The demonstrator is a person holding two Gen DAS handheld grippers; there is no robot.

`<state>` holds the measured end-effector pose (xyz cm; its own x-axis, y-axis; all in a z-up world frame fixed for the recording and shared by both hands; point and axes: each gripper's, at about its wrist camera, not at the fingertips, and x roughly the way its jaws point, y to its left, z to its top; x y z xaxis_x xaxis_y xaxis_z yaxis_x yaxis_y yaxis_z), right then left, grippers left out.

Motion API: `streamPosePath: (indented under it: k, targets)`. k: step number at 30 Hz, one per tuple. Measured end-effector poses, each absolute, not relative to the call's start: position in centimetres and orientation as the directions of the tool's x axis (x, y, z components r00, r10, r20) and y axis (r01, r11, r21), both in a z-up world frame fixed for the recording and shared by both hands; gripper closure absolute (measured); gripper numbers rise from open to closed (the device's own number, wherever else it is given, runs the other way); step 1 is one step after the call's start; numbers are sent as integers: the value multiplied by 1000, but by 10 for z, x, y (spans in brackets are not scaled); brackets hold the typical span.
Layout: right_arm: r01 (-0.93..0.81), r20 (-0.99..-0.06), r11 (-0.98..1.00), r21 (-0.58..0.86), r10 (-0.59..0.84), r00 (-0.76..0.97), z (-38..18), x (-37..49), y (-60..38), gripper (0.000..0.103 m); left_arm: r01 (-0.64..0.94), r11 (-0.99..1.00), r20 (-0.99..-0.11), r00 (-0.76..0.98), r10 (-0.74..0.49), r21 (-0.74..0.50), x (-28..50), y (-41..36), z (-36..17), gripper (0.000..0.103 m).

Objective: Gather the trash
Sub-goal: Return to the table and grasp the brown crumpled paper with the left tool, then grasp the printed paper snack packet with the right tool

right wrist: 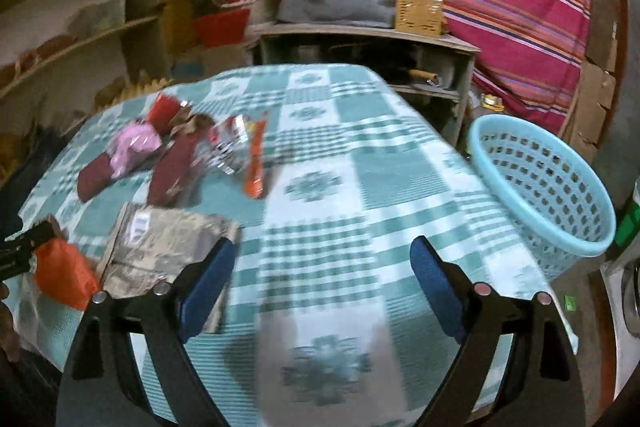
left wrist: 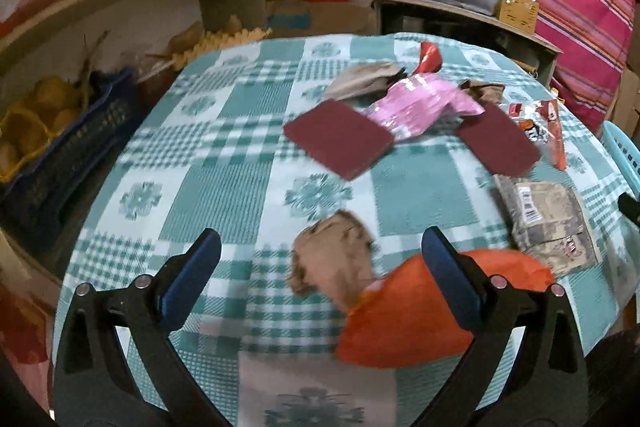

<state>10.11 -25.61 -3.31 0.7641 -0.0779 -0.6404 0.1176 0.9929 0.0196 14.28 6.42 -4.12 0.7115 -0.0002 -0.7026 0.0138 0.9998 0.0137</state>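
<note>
Both hand-held grippers released, left [left wrist: 320, 267], right [right wrist: 322, 275], bare tablecloth [right wrist: 320, 187] ahead, basket [right wrist: 560, 243] beyond table edge.

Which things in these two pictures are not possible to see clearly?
- Orange plastic bag: left view, partly behind a finger of the left gripper.
- Grey printed packet: right view, print blurred; corner behind the right gripper.
- Light blue perforated basket: right view, bottom hidden by its wall.
</note>
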Motion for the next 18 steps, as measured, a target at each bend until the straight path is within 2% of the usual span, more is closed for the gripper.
streamPosePath:
  k: [3,5,8,13,18]
  targets:
    - [102,-654,995,-7,-81,753,-39,104,-244,15,15,1000,-713,701,-17,-9,146,72,-46,13]
    - [96,-663,995,-13,-81,744,-43,106,-243,15,23,999,-724,689,-36,-27,151,76,-52,20]
    - [93,-676,996,-7,-74,733,-46,108,-242,15,33,997,-744,663,-76,-72,157,79,-59,32]
    - [73,-687,997,-11,-61,724,-50,113,-236,15,76,991,-746,652,-133,-111,159,76,-60,61]
    - [57,-697,998,14,-31,717,-50,119,-230,16,76,992,-735,667,-122,-96,161,75,-54,61]
